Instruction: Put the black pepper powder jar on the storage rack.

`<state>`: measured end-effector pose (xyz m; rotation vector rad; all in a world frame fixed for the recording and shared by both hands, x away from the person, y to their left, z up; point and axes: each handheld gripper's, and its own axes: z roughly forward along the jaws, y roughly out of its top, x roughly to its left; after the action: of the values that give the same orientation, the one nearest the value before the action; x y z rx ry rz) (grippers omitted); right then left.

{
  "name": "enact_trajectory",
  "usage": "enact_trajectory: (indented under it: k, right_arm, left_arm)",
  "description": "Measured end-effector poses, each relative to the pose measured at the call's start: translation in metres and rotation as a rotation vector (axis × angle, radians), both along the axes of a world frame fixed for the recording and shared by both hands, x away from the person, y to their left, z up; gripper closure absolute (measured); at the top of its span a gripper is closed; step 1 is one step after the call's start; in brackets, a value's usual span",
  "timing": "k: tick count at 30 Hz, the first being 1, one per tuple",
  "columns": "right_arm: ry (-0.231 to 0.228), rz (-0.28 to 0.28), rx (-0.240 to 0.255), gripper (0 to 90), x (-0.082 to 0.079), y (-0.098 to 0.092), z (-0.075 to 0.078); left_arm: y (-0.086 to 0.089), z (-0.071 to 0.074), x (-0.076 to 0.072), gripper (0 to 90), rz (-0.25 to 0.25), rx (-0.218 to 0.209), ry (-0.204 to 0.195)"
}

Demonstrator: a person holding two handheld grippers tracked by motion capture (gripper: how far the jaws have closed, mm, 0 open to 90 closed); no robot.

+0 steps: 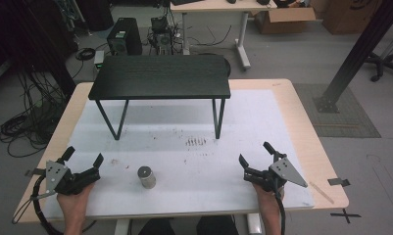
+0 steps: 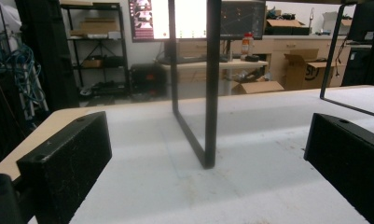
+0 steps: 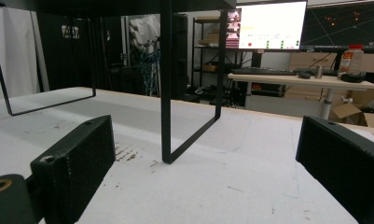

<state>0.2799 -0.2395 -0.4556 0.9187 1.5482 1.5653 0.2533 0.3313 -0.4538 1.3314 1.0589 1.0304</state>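
Observation:
A small grey metal cylinder [image 1: 146,176] stands upright on the white mat [image 1: 184,161], near the front and left of centre. My left gripper [image 1: 84,157] rests at the front left corner, to the left of the cylinder, open with nothing between its jaws. At the front right my right gripper [image 1: 256,153] also stands open and holds nothing. In the left gripper view the black jaws frame a leg of the black stand [image 2: 208,93]. The right gripper view looks between its jaws at another leg of the stand [image 3: 168,93].
A low black shelf-like stand [image 1: 159,76] on thin metal legs occupies the back half of the mat. The wooden table edge [image 1: 326,161] runs close on the right. Beyond the table are a desk [image 1: 213,7], cardboard boxes, a computer tower and cables on the floor.

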Motion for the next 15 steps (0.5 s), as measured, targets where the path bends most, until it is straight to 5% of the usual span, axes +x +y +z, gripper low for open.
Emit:
enact_trajectory:
  k: [15]
  right_arm:
    - [-0.001, 0.000, 0.000, 4.4, -0.0001, 0.0000, 0.0000]
  left_arm:
    - [0.0002, -0.0001, -0.0005, 0.5, -0.001, 0.000, -0.006]
